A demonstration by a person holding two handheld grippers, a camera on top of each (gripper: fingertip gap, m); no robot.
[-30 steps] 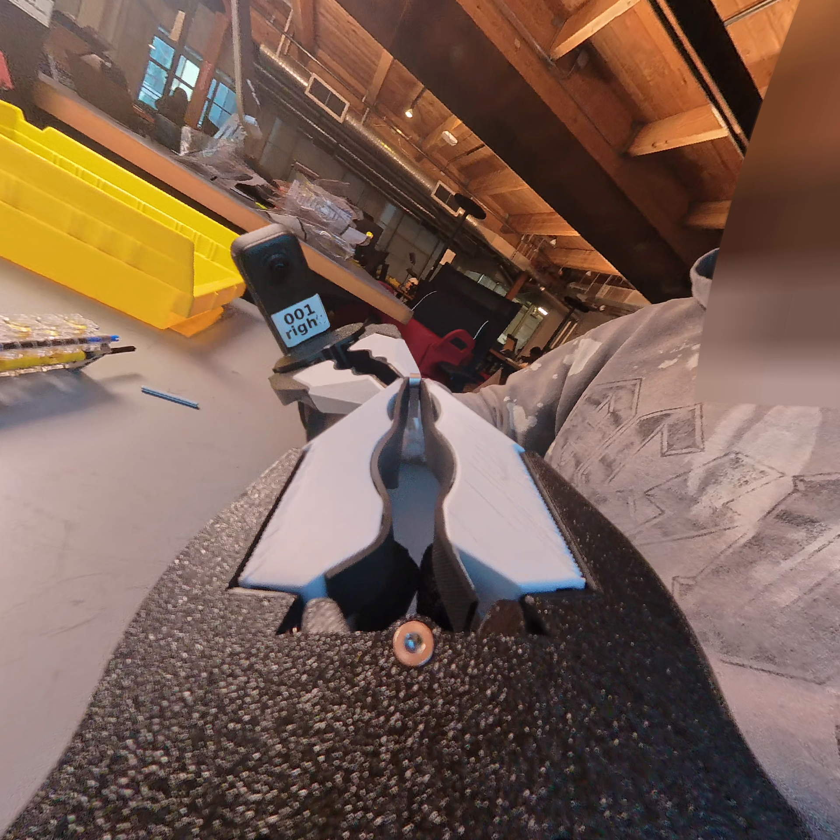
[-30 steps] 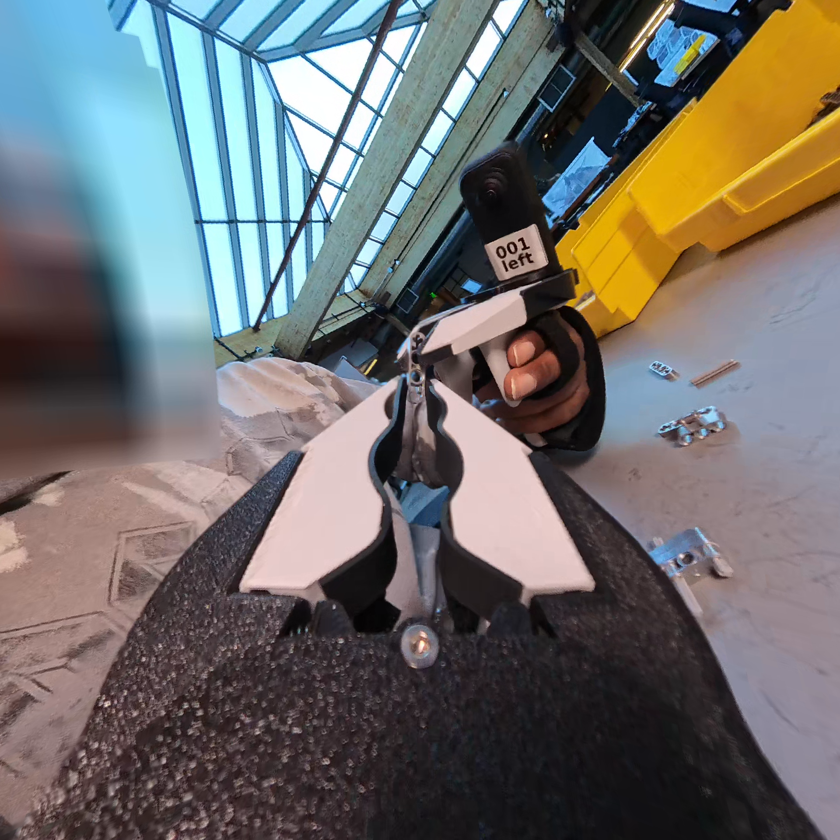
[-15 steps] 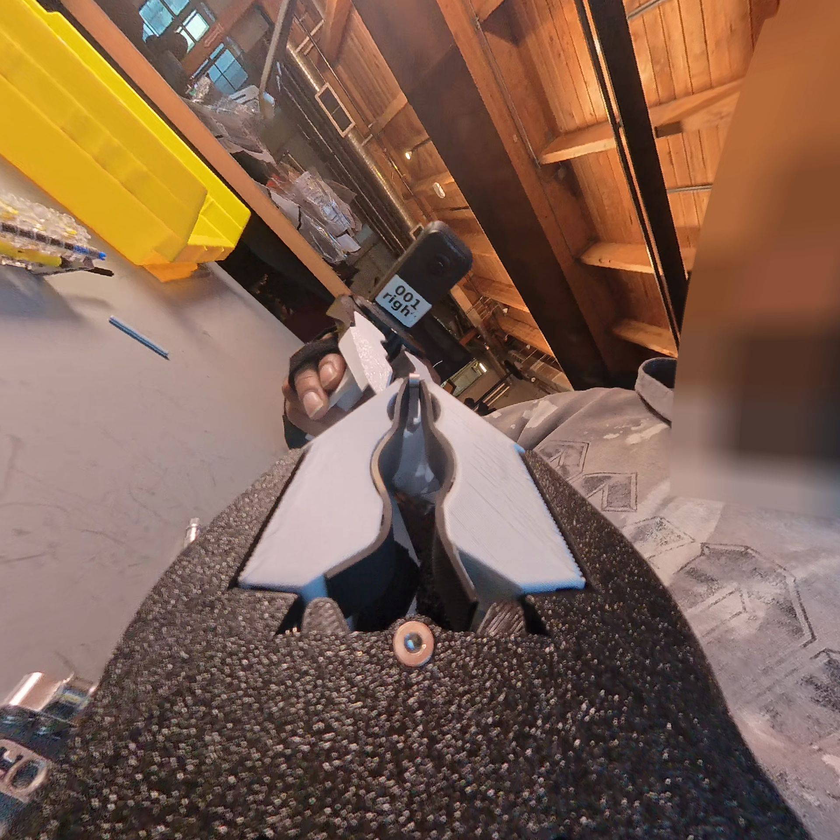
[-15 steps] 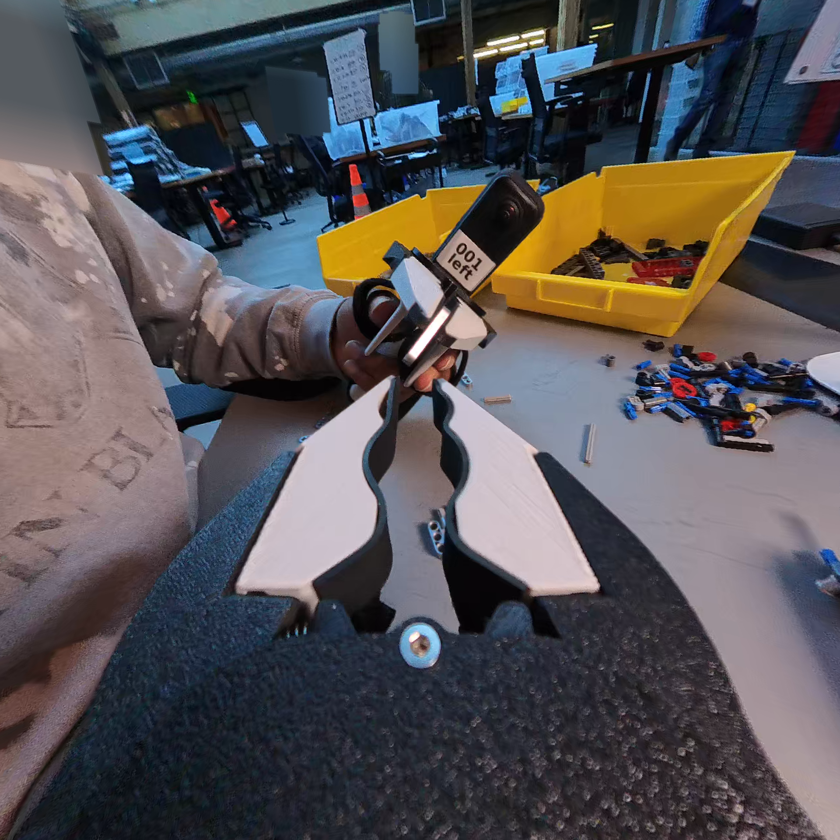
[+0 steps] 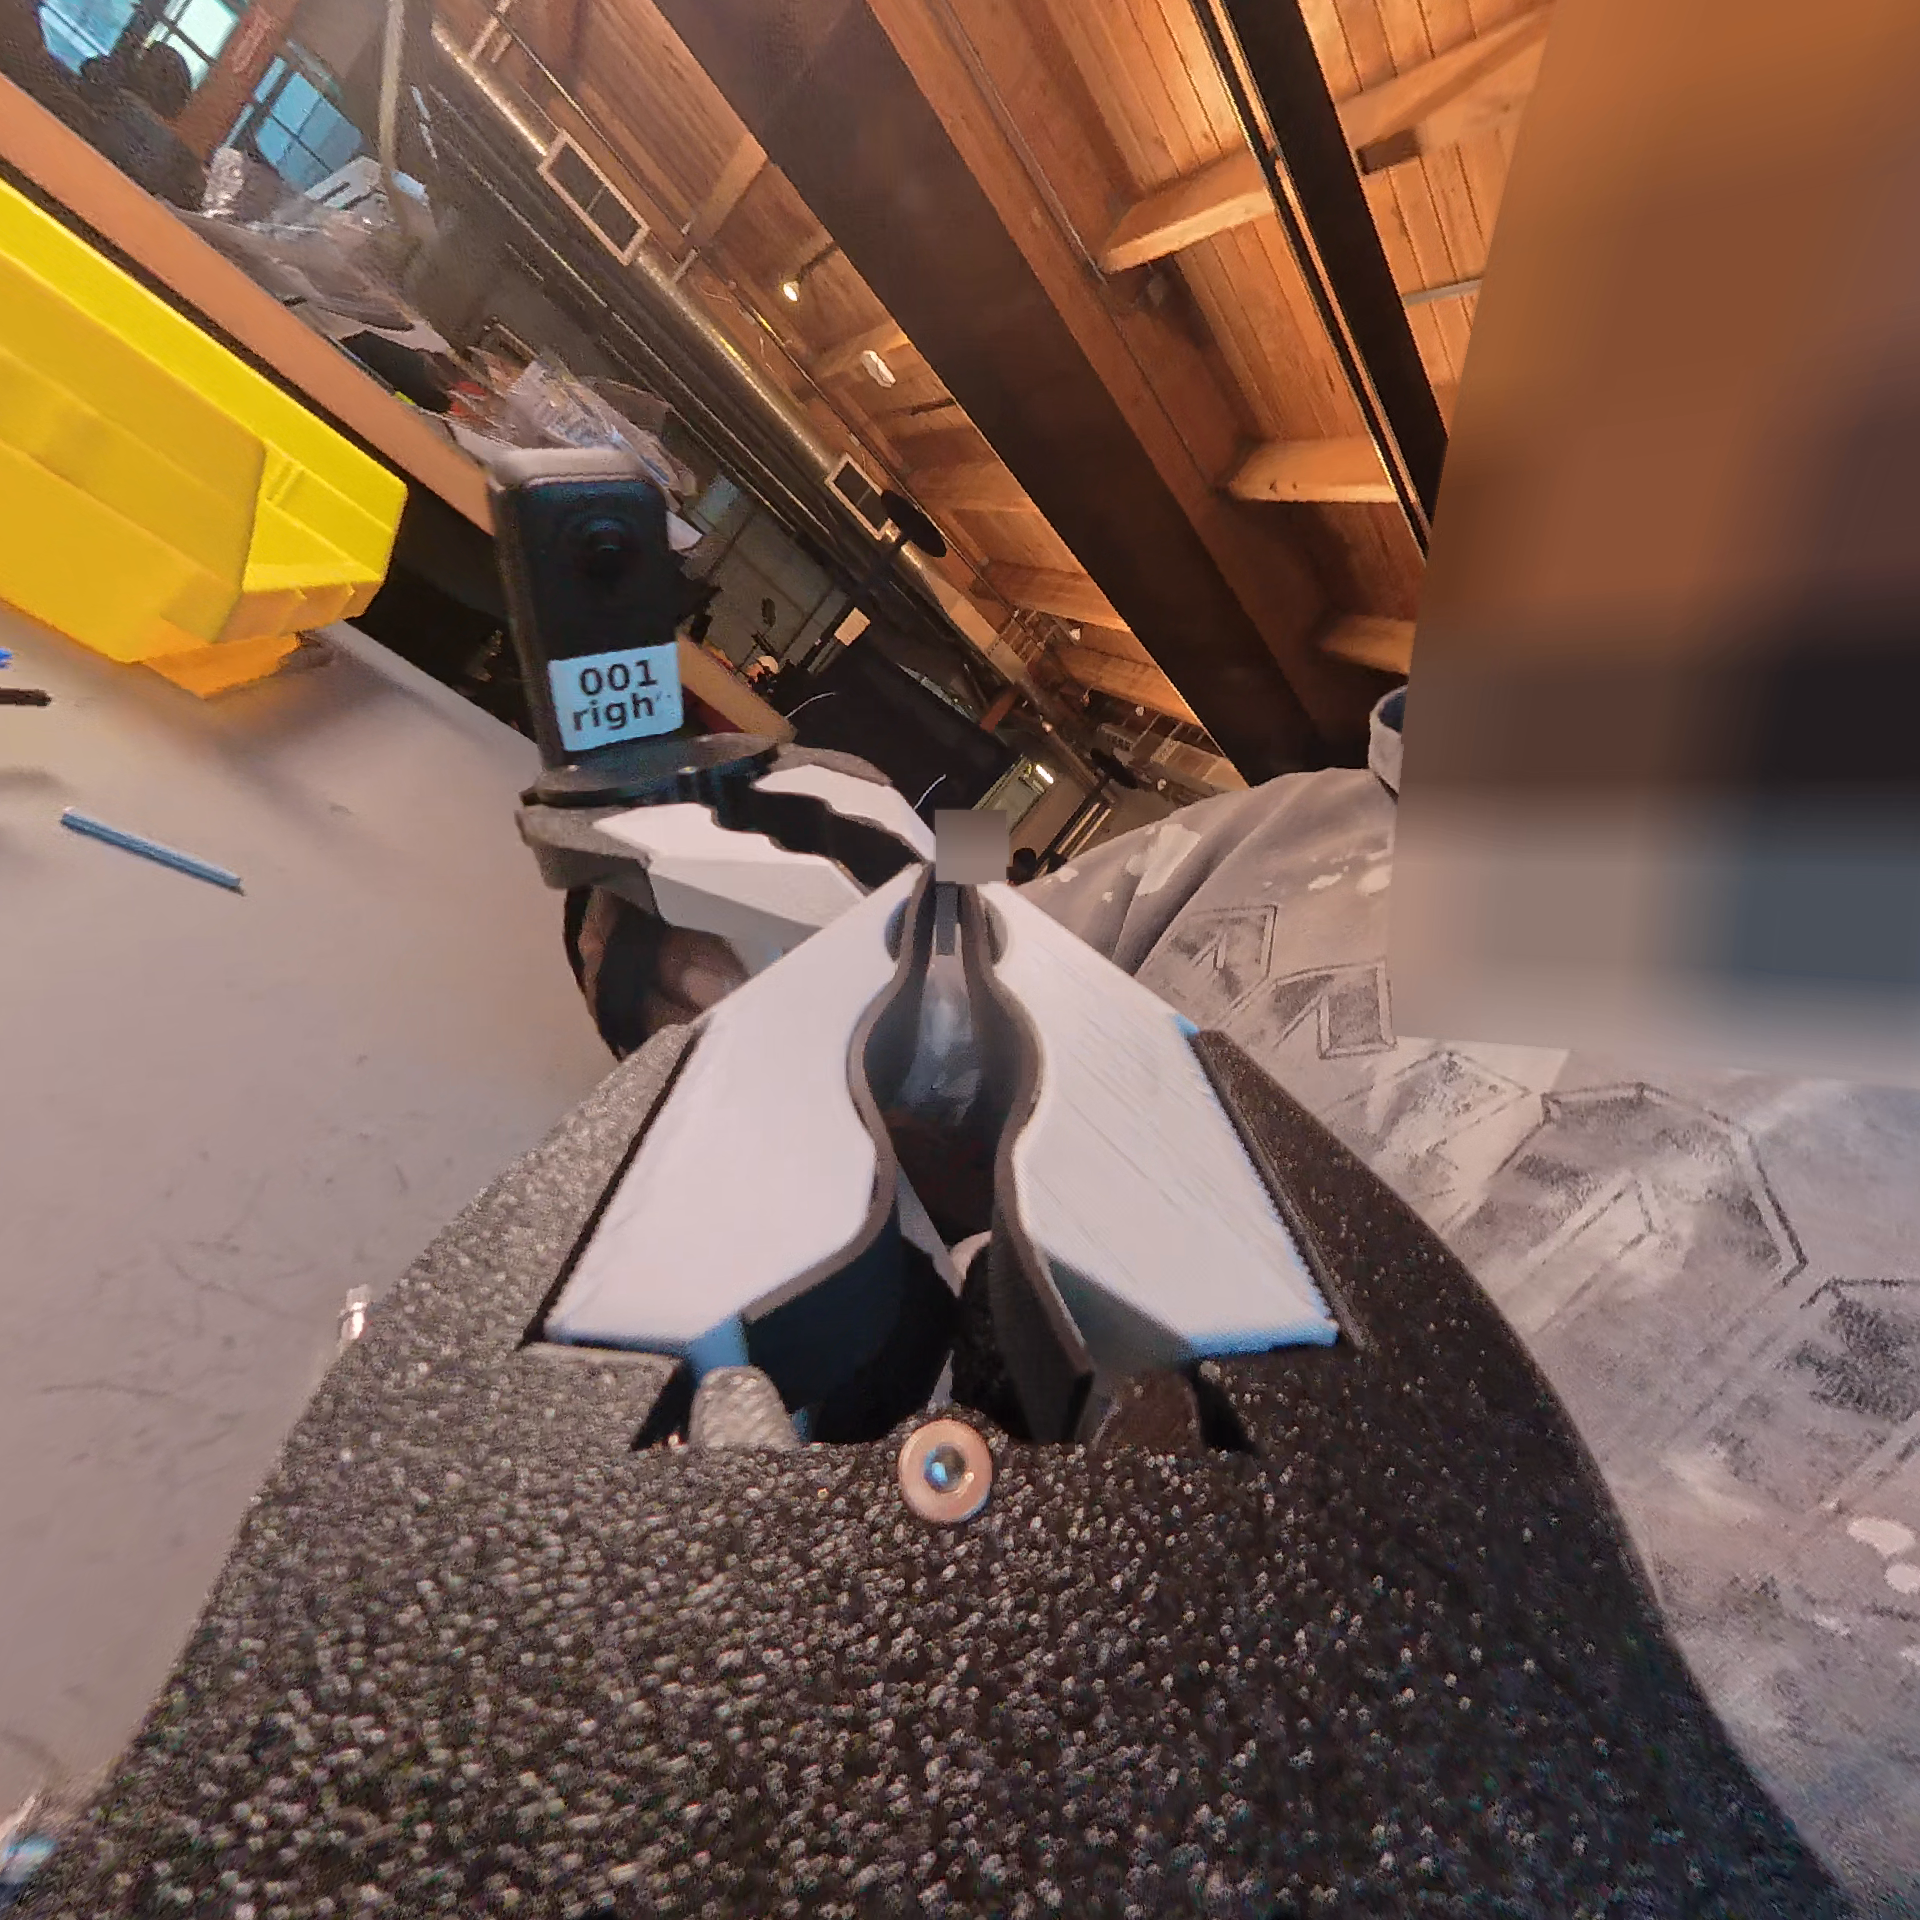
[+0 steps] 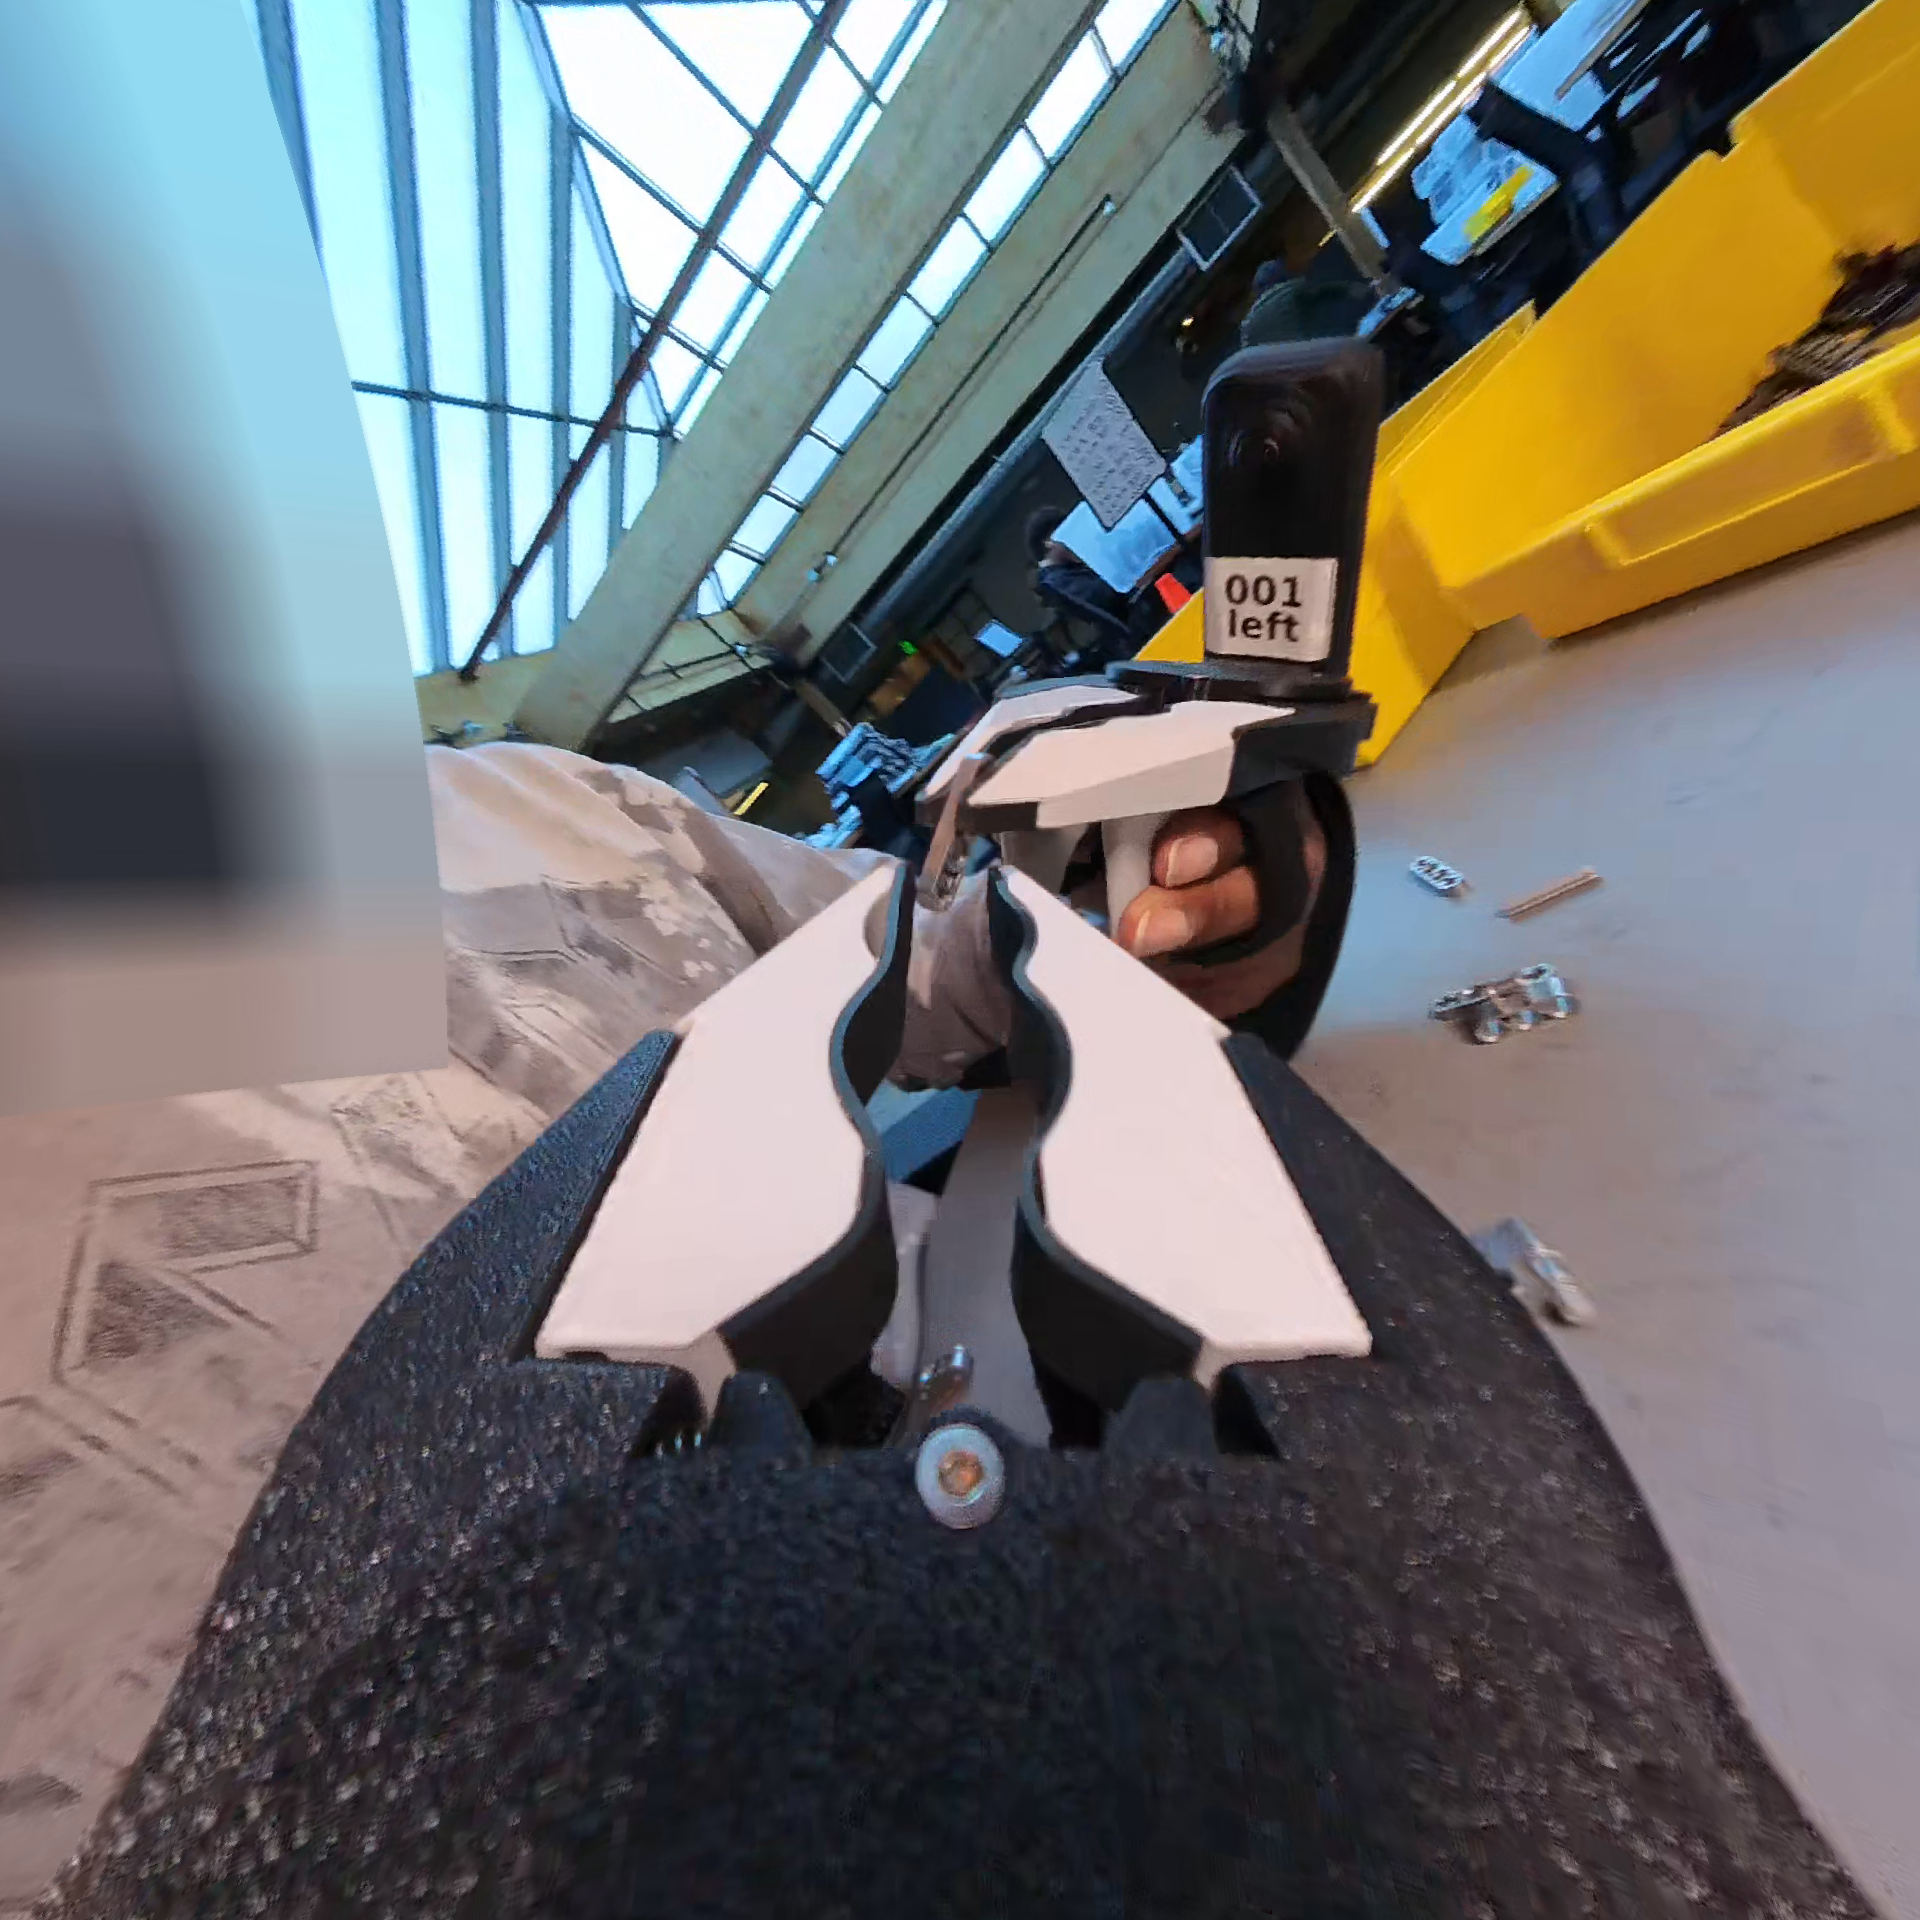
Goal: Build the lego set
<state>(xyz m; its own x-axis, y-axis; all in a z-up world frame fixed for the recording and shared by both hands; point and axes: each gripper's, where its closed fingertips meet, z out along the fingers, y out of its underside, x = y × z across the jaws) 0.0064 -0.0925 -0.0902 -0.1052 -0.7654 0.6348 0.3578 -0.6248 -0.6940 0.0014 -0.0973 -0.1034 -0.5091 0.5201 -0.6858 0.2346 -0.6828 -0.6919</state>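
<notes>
Above the near edge of a grey table [image 6: 1714, 1091], in front of a person's patterned sleeve [image 6: 623, 904], two hand-held grippers are met tip to tip

- Left gripper [image 5: 948, 906]: fingers drawn together at the tips and clamped on a thin metal piece [image 6: 948, 826]. In the right wrist view the piece is seen hanging down from those tips, tilted. The gripper is held by a hand [image 6: 1216, 894] in a dark strap.
- Right gripper [image 6: 948, 891]: fingers set slightly apart, a clear gap shown between the tips. The lower end of the metal piece lies at or just inside that gap. Whether either finger touches it cannot be told.
- Metal piece: held off the table, between the two grippers, gripped by the left one only.
- Table, right side: a cluster of loose metal parts [image 6: 1507, 1003], a thin rod [image 6: 1553, 894] beyond it, and one more part [image 6: 1538, 1283] nearer, all well apart from the grippers.
- Table, left side in the left wrist view: a blue stick [image 5: 151, 852], lying alone.
- Far edge: yellow bins [image 6: 1662, 499], seen in both views; dark parts are held in one
</notes>
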